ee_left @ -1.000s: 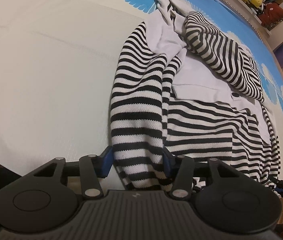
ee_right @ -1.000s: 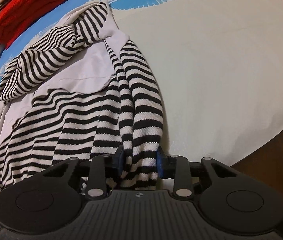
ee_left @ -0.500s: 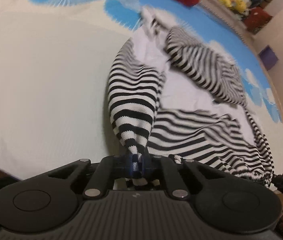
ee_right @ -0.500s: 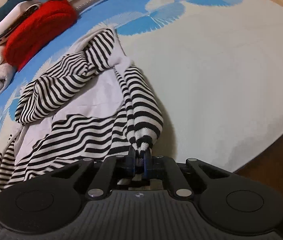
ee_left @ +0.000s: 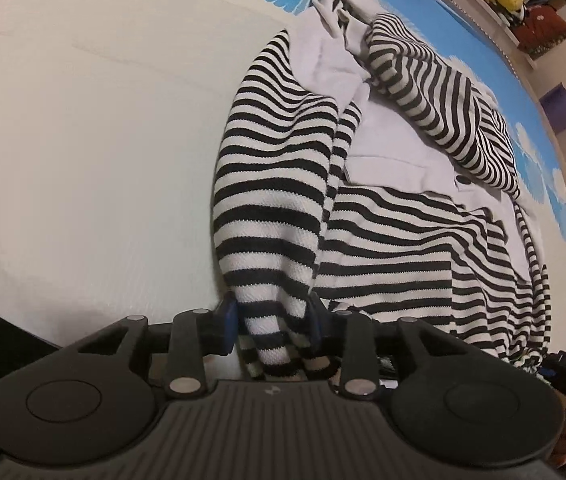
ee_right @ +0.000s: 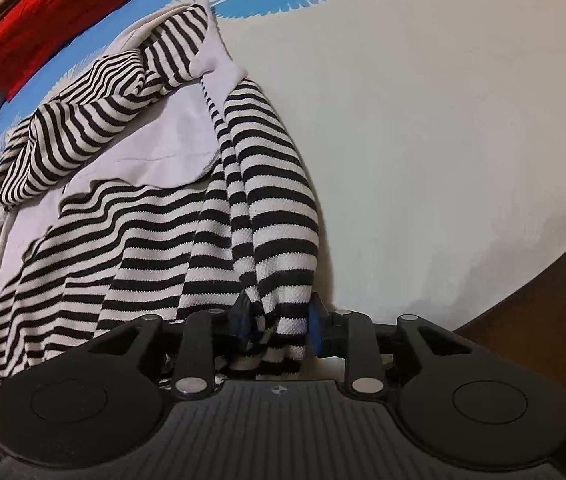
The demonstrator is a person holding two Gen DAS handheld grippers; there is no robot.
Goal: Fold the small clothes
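Both jaws are opening, loosely straddling the black-and-white striped knit top [ee_left: 383, 240] lying at the bed's [ee_left: 83, 140] near edge; I'm judging a firmer, level re-pinch is needed.

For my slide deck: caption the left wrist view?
Left claw, reopening, straddles the striped top's bunched hem on the bed.

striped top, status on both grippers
Left gripper and right gripper jaws just reopened, striped top hem bunched between each. Nothing in the way.
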